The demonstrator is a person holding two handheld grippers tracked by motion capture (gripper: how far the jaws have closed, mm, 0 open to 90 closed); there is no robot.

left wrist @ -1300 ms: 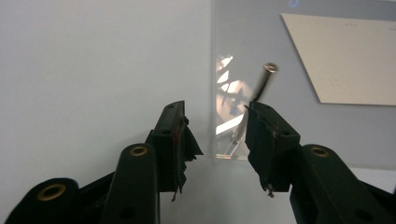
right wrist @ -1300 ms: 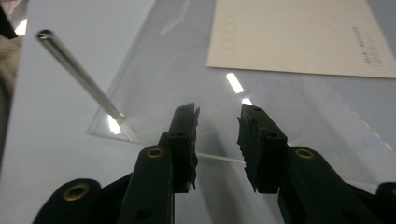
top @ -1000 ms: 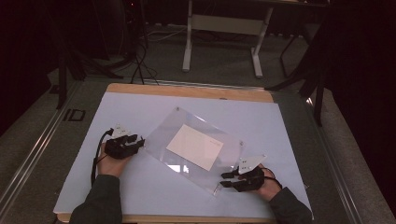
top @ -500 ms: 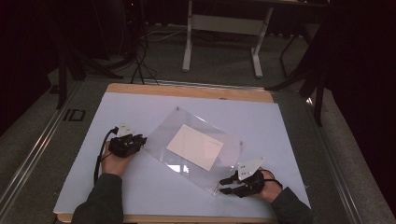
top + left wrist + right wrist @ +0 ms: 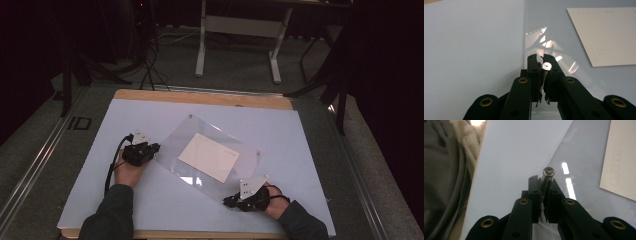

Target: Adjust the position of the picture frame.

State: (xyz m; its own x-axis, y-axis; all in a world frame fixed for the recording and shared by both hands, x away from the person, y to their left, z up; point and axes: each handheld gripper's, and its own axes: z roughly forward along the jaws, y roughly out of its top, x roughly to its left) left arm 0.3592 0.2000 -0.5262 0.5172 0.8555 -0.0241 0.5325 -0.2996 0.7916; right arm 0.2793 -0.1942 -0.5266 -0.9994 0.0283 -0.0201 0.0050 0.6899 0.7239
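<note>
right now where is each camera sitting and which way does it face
High view: above the person's side of the table, looking forward and down; forearms, left gripper and right gripper show.
Left gripper view: on the left gripper, looking along its jaws, shut on a metal standoff of the clear frame.
Right gripper view: on the right gripper, jaws shut on another standoff.
Shared: frame and white card.

Premises are presenting as a lab or test room, not a home. A table [image 5: 280,125] with a white top and wooden edge is standing on grey carpet [image 5: 240,65]. Beyond the table, far from the grippers, a metal stand [image 5: 240,30] and loose cables [image 5: 150,60] are sitting in darkness. A floor rail [image 5: 35,160] marked "ID" is running along the left side.
</note>
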